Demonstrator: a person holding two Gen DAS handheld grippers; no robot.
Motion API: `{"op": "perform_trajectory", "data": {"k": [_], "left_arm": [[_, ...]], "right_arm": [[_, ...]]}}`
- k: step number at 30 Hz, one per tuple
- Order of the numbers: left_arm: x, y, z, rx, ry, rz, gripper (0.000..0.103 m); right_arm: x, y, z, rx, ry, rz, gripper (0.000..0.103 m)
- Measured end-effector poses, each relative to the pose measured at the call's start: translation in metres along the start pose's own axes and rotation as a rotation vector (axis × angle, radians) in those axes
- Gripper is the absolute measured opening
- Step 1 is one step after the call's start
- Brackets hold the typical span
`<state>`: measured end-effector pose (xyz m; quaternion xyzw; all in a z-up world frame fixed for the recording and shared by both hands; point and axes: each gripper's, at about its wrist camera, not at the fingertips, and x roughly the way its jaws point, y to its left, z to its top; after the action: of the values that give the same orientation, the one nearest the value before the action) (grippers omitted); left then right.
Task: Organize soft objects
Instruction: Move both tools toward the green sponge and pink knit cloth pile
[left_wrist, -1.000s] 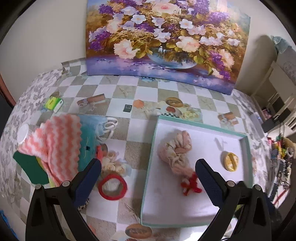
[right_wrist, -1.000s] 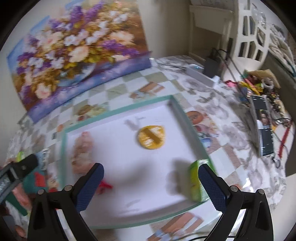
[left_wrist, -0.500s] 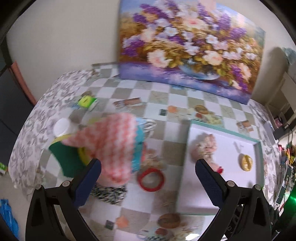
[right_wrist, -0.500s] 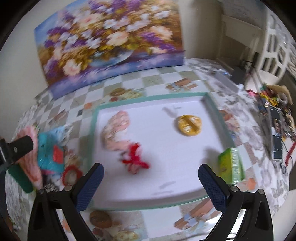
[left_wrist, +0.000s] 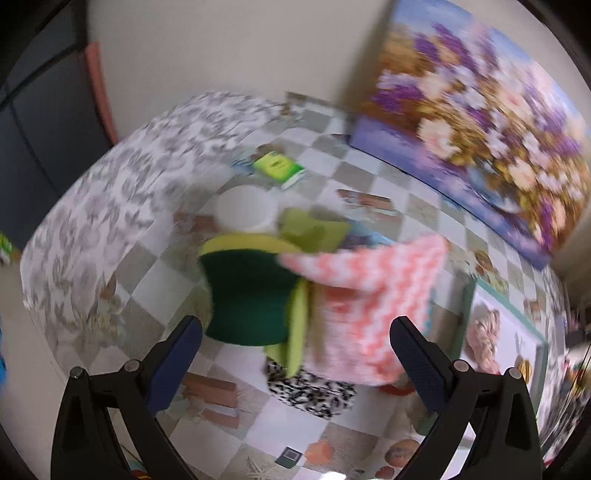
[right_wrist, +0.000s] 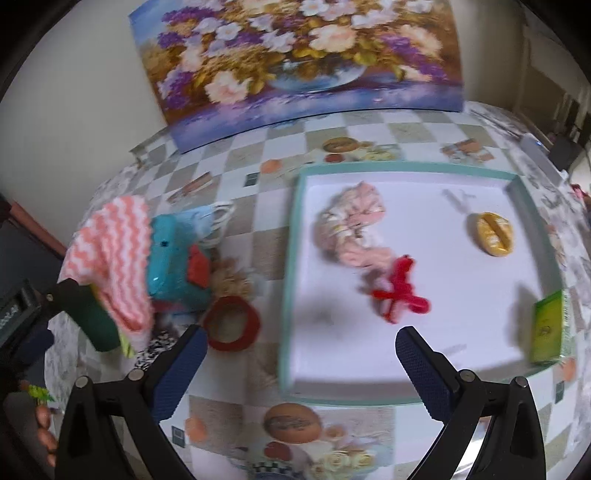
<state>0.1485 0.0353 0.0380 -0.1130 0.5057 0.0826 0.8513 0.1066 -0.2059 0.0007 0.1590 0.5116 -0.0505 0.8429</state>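
A pile of soft things lies on the left of the table: a pink-and-white zigzag cloth (left_wrist: 373, 291) (right_wrist: 114, 254), a dark green pad (left_wrist: 247, 295), a teal plush (right_wrist: 173, 258), a black-and-white patterned cloth (left_wrist: 310, 387) and a red ring scrunchie (right_wrist: 231, 326). My left gripper (left_wrist: 291, 362) is open and empty just above the pile. A white tray (right_wrist: 424, 354) with a teal rim holds a pink scrunchie (right_wrist: 351, 229), a red bow (right_wrist: 400, 295) and a yellow round item (right_wrist: 495, 232). My right gripper (right_wrist: 295, 373) is open and empty above the tray's near left corner.
A flower painting (right_wrist: 299, 55) leans on the wall behind the table. A white lid (left_wrist: 245, 210) and a green packet (left_wrist: 277, 166) lie behind the pile. A green box (right_wrist: 546, 326) sits at the tray's right edge. A face mask (right_wrist: 214, 221) lies beside the plush.
My left gripper has swung left from the tray to over the pile of cloths. My right gripper has swung left too, so the pile has come into its view.
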Motion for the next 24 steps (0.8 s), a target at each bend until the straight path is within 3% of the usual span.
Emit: {"op": "perform_trajectory", "data": {"k": [6,19,24], "left_arm": [[0.012,0.037,0.0,-0.088,0.003,-0.015,0.101],[0.025,0.075,0.004,-0.178,0.035,-0.021,0.101],[0.032,0.081,0.005,-0.191,0.046,-0.039,0.101]], "right_arm": [[-0.001,0.026,0.001,-0.059,-0.018,0.114,0.103],[-0.001,0.09,-0.006,-0.23,-0.082,0.206,0.103],[0.008,0.106,-0.01,-0.269,-0.063,0.211,0.095]]}}
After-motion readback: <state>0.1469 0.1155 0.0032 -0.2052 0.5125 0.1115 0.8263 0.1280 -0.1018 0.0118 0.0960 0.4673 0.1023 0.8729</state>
